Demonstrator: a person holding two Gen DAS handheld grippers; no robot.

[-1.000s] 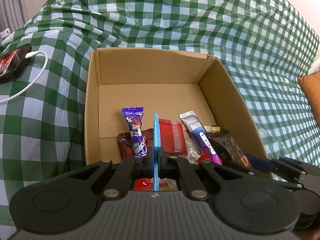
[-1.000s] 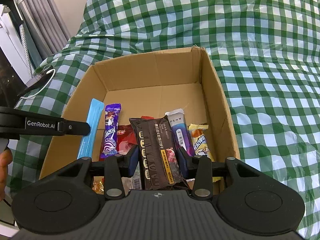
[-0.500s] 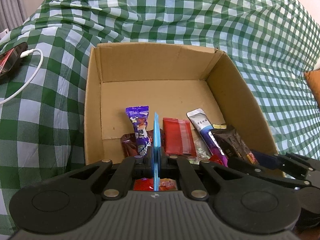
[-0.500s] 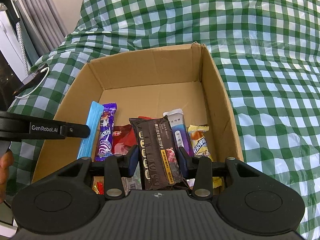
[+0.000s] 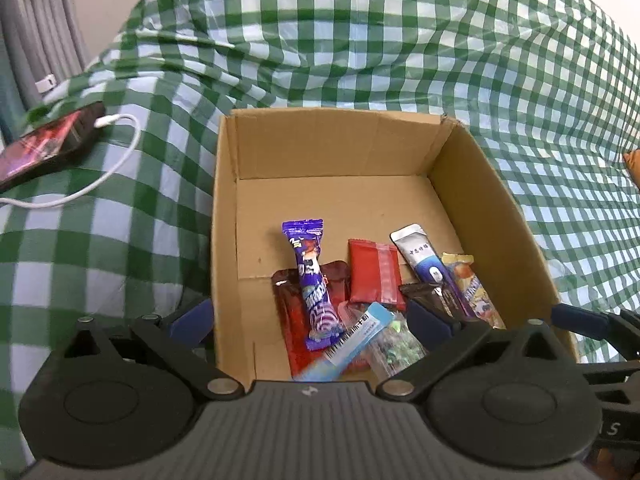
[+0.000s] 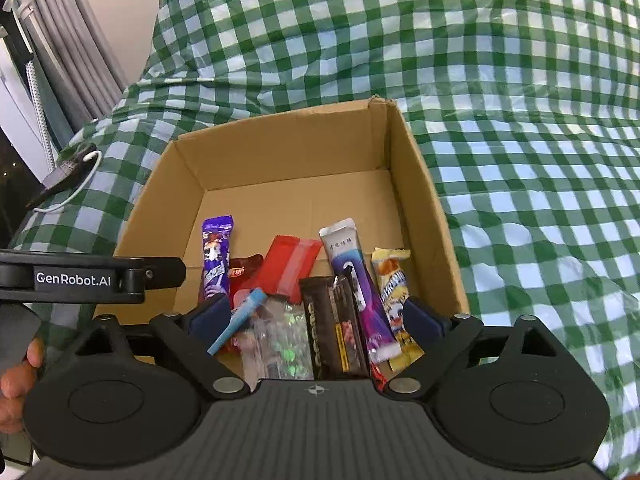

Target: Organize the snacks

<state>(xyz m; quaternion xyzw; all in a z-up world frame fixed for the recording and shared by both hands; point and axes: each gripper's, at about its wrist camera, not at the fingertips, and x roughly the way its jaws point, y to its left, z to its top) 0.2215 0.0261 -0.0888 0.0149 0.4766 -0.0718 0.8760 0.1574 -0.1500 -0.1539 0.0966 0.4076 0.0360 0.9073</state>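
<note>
Over the cardboard box [image 6: 420, 184], both grippers' fingers have just spread wide, holding nothing, and the loose blue stick [image 5: 352, 338] could slide under other snacks.

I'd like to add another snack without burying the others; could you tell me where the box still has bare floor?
The cardboard box has bare floor along its far wall, beyond the purple candy and red packet, plus a strip along its left wall. The near half is crowded: blue stick, dark bar and yellow wrapper overlap there.
</note>
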